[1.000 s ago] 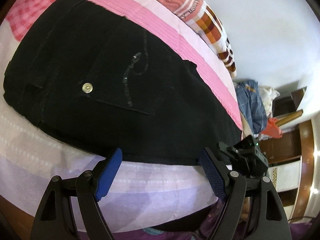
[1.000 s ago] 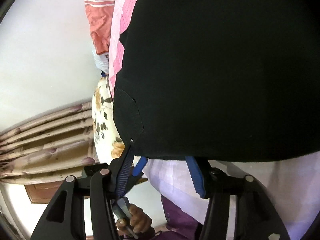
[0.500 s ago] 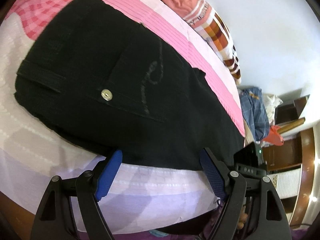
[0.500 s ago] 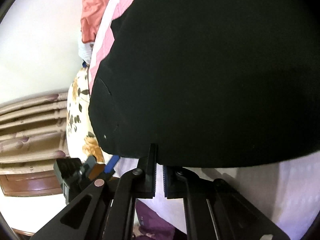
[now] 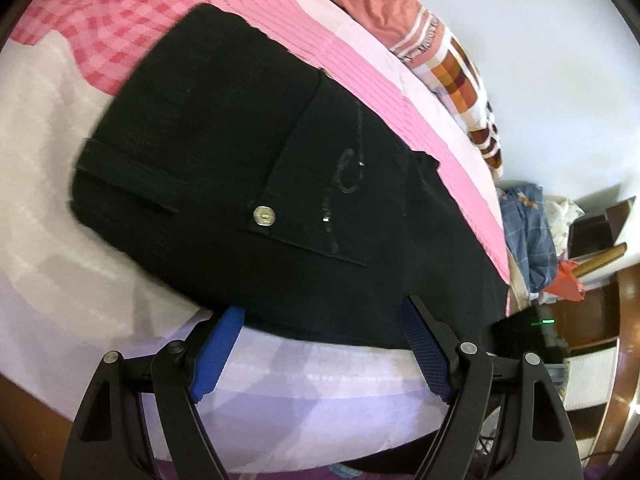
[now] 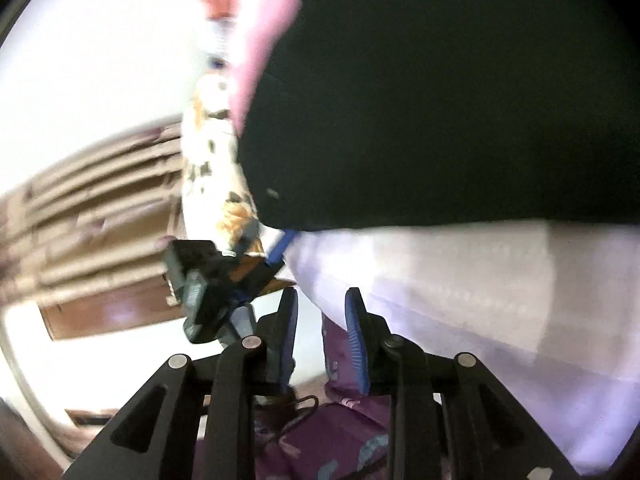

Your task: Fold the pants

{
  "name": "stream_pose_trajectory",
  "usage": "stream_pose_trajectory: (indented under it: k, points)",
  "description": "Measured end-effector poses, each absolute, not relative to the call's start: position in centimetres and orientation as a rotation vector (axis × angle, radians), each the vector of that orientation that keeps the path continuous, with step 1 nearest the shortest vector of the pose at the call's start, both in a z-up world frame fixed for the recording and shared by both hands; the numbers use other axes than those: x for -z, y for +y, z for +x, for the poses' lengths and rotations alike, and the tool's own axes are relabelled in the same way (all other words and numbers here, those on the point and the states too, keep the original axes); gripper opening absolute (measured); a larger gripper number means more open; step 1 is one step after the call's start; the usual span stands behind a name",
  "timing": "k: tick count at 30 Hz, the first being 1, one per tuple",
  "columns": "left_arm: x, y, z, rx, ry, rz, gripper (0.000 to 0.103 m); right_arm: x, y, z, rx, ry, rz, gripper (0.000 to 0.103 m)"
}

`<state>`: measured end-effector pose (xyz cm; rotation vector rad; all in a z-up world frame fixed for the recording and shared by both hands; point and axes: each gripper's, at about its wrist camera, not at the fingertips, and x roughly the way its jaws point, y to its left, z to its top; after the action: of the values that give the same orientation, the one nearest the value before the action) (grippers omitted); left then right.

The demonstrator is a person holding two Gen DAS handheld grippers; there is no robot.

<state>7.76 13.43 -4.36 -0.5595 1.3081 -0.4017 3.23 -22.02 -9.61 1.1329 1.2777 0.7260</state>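
Black pants point(image 5: 256, 184) lie folded on the bed, back pocket with a silver button point(image 5: 264, 216) facing up. My left gripper point(image 5: 320, 320) is open, its blue pads straddling the near edge of the pants without closing on it. In the blurred right wrist view the pants point(image 6: 440, 100) fill the upper right. My right gripper point(image 6: 322, 300) is partly open and empty, pulled back off the pants over the bed's edge. The left gripper point(image 6: 280, 244) shows there at the pants' corner.
The bed has a pink, checked and lilac sheet point(image 5: 80, 240). A salmon and checked pillow point(image 5: 420, 28) lies at the far side. Clothes point(image 5: 528, 232) and wooden furniture point(image 5: 592, 312) stand at the right. A floral pillow point(image 6: 212, 140) and curtains point(image 6: 80, 220) lie beyond.
My right gripper was shut at the pants' edge half a second ago; now it has opened partway and drawn back. My left gripper has shifted so the pants sit farther right in view.
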Motion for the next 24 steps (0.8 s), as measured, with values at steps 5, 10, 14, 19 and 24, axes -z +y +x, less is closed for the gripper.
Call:
stream_pose_trajectory:
  k: [5, 10, 14, 19, 24]
  points:
    - [1.2, 15.3, 7.6, 0.333, 1.190, -0.525, 0.080, -0.7, -27.1, 6.5, -0.525, 0.977, 0.570, 0.039]
    - [1.8, 15.0, 9.1, 0.306, 1.166, -0.524, 0.080, -2.0, -26.0, 13.2, -0.527, 0.915, 0.280, 0.039]
    - [3.5, 14.5, 10.1, 0.280, 1.187, -0.502, 0.080, -0.1, -23.2, 18.2, -0.568, 0.946, 0.129, 0.035]
    - [3.9, 13.8, 10.8, 0.274, 1.184, -0.464, 0.080, 2.0, -21.6, 22.2, -0.598, 0.982, 0.029, 0.035]
    - [3.8, 13.3, 10.9, 0.266, 1.190, -0.427, 0.080, 3.9, -20.4, 23.1, -0.723, 1.087, 0.004, 0.033]
